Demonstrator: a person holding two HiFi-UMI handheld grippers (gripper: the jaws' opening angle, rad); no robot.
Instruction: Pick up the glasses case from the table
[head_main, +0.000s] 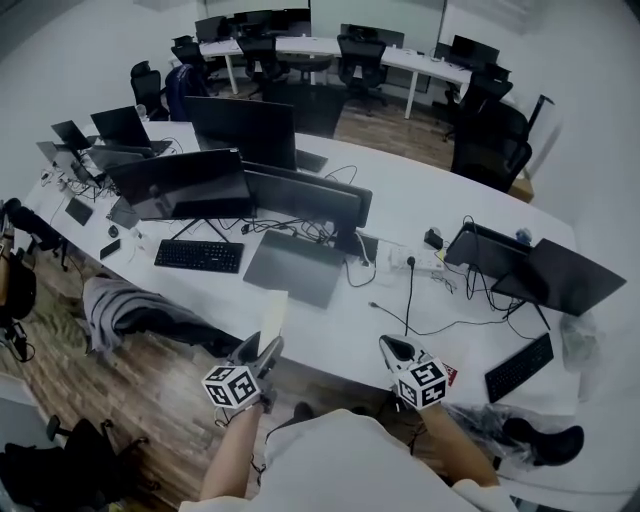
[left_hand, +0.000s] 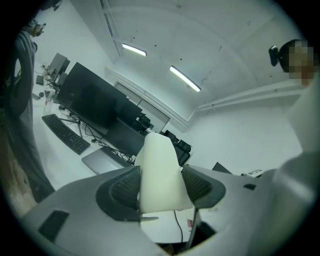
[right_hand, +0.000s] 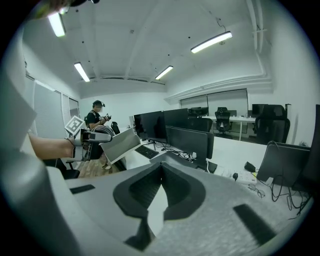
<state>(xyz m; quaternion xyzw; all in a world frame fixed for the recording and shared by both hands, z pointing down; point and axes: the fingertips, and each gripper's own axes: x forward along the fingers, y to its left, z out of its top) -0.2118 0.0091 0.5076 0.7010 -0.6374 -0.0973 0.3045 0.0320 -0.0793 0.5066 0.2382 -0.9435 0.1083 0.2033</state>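
Case (left_hand: 160, 170) clamped between left gripper (head_main: 262, 350) pads, held clear of the table (head_main: 420, 200), long axis running straight out ahead along the jaws; right gripper (right_hand: 161, 170) closed on nothing, alongside, well apart.

A long white desk (head_main: 400, 190) with dark monitors (head_main: 180, 185) crosses mid-frame, wooden floor (head_main: 150, 390) at lower left, black chairs (head_main: 490, 150) and a second desk (head_main: 300, 45) along the top, white walls (head_main: 70, 60), and strip lights (right_hand: 210, 42) overhead.
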